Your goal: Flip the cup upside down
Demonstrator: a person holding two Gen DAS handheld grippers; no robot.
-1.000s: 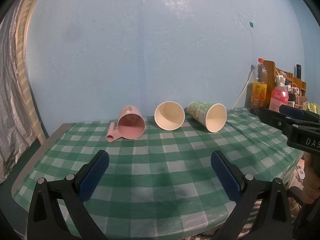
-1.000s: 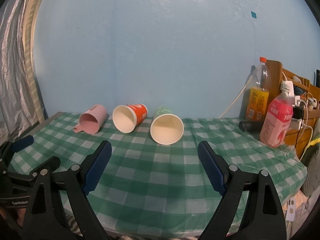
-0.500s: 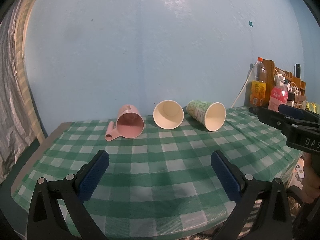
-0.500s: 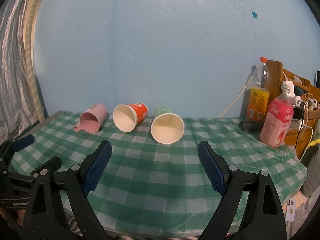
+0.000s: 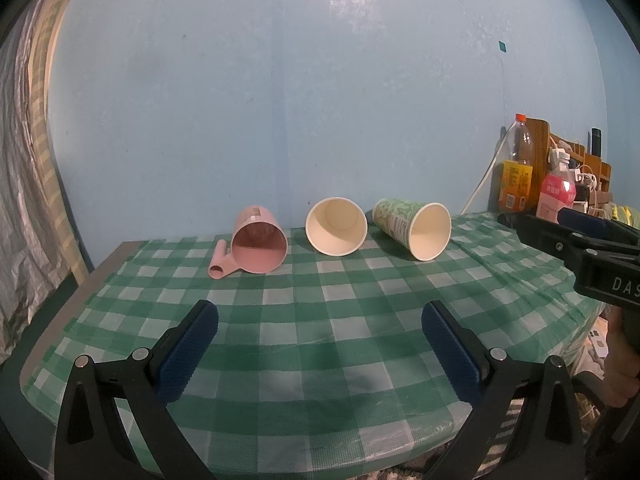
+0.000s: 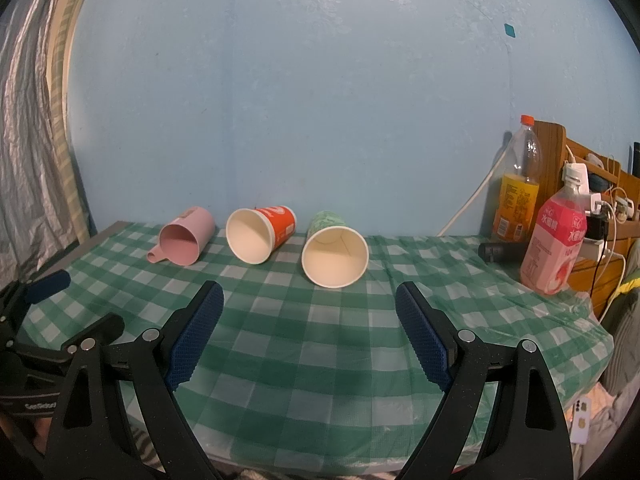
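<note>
Three cups lie on their sides at the back of the green checked table (image 5: 320, 320), mouths toward me. A pink mug with a handle (image 5: 256, 246) (image 6: 184, 242) is on the left, a red paper cup (image 5: 336, 232) (image 6: 260, 234) in the middle, a green patterned paper cup (image 5: 416, 230) (image 6: 334, 254) on the right. My left gripper (image 5: 320, 352) is open and empty above the table's front part. My right gripper (image 6: 310, 340) is open and empty, in front of the green cup, well short of it.
At the table's right end stand an orange drink bottle (image 6: 516, 192), a pink drink bottle (image 6: 556, 244), a wooden rack with chargers and cables (image 6: 600, 196) and a black cylinder (image 6: 500, 252). A blue wall is behind. A silver curtain (image 6: 28, 160) hangs left.
Both views have shifted only slightly; the cups sit a touch higher in the left wrist view. Nothing on the table has moved. Both grippers stay open.
</note>
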